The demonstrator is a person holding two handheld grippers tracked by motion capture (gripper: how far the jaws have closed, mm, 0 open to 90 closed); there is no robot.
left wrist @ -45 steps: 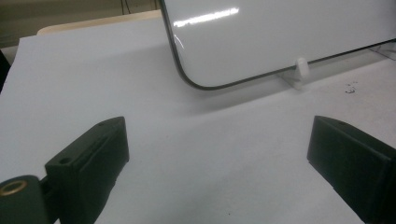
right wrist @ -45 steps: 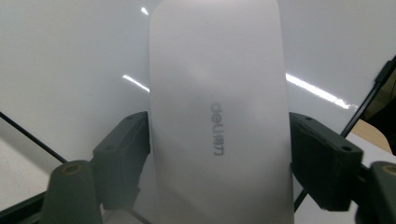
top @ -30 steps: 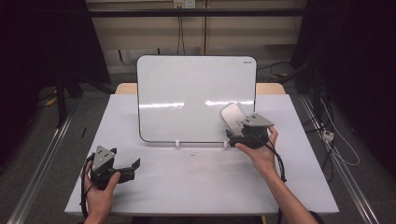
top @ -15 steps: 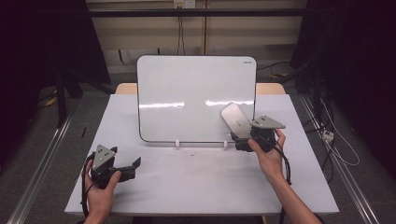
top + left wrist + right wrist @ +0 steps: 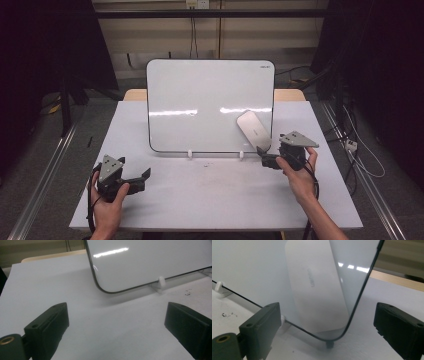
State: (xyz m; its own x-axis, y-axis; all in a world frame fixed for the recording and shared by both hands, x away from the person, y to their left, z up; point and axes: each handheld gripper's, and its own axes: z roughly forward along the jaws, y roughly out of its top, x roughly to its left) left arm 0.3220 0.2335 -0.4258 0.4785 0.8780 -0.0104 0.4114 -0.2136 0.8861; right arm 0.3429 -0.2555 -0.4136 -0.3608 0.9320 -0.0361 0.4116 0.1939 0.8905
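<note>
A white whiteboard [image 5: 200, 100] stands upright on small white feet at the back of the grey table [image 5: 215, 200]. A flat pale-grey eraser [image 5: 253, 130] clings tilted to the board's lower right corner. My right gripper [image 5: 262, 156] is open just below and to the right of it, not touching. In the right gripper view the eraser [image 5: 317, 287] lies on the board [image 5: 249, 270] ahead of the gripper [image 5: 327, 327], its jaws wide apart. My left gripper [image 5: 145, 179] rests open at the front left, empty, facing the board's lower left corner [image 5: 150, 262].
A white support clip [image 5: 161, 282] holds the board's bottom edge. Small dark specks [image 5: 205, 165] mark the table in front of the board. Metal rails [image 5: 45, 175] run along the floor on both sides, and cables [image 5: 360, 160] lie to the right.
My right gripper has drawn back to the right and toward the person, away from the eraser, which stays on the board. The left gripper has hardly moved.
</note>
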